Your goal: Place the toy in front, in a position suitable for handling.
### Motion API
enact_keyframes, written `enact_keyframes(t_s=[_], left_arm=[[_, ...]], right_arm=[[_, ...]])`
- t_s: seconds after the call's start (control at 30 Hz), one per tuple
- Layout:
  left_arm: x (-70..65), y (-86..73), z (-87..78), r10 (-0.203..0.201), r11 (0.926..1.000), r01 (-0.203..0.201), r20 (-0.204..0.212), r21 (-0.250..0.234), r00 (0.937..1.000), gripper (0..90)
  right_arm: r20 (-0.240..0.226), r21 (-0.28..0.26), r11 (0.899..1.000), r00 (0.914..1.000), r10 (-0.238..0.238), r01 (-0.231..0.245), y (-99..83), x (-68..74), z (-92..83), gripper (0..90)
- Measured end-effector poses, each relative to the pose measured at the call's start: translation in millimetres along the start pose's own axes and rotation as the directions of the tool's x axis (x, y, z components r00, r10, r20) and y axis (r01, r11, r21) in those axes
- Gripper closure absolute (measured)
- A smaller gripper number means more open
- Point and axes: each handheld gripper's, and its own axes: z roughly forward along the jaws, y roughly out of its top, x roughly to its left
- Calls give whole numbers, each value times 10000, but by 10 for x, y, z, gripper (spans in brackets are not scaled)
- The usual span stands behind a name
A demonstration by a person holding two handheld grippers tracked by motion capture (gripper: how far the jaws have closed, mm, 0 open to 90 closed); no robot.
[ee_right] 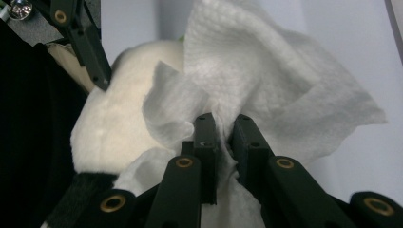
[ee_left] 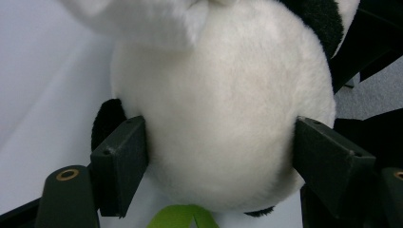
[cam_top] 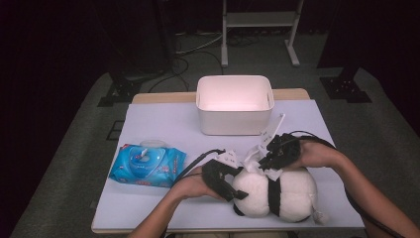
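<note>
The blue wipes pack [cam_top: 147, 165] lies on the left of the white tabletop [cam_top: 163, 121], its printed writing too small to read. Behind the middle stands a white bin [cam_top: 235, 104], near the far edge.

Both forearms come in from the near edge and meet over the panda plush toy [cam_top: 275, 192], which lies on its side at the near right of the tabletop. The left hand [cam_top: 190, 186] rests low beside the toy's white head, its wrist roughly level, pointing the left tool [cam_top: 236, 192] sideways at it. In the left gripper view the two black jaws stand wide, one on each side of the round white head [ee_left: 218, 109], and both pads press into the fur, so this tool is gripping the toy.

The right hand [cam_top: 312, 153] reaches across from the right, above the toy's body. The right tool [cam_top: 262, 163] has its jaws nearly together, pinching a crumpled white wipe [ee_right: 266, 90] that touches the plush beside the head.
</note>
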Motion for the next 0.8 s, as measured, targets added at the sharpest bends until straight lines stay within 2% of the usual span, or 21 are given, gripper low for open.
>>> enact_keyframes(t_s=[0.3,0.43,0.7,0.8], left_arm=[[-10,-9,-1,68,10000,-68,11,-72,10000,222],[-24,7,-3,97,9998,-95,-134,147,9999,221],[-19,3,1,50,9999,-48,-180,112,9998,213],[-19,8,0,13,9999,-10,-238,137,9997,212]], right_arm=[[-232,-233,9990,9989,-396,390,270,-18,128,803],[-270,-91,9977,9974,-668,666,339,36,165,800],[-265,-212,9987,9986,-462,457,147,107,26,801],[-220,-212,9997,9997,-127,122,-11,115,-50,800]])
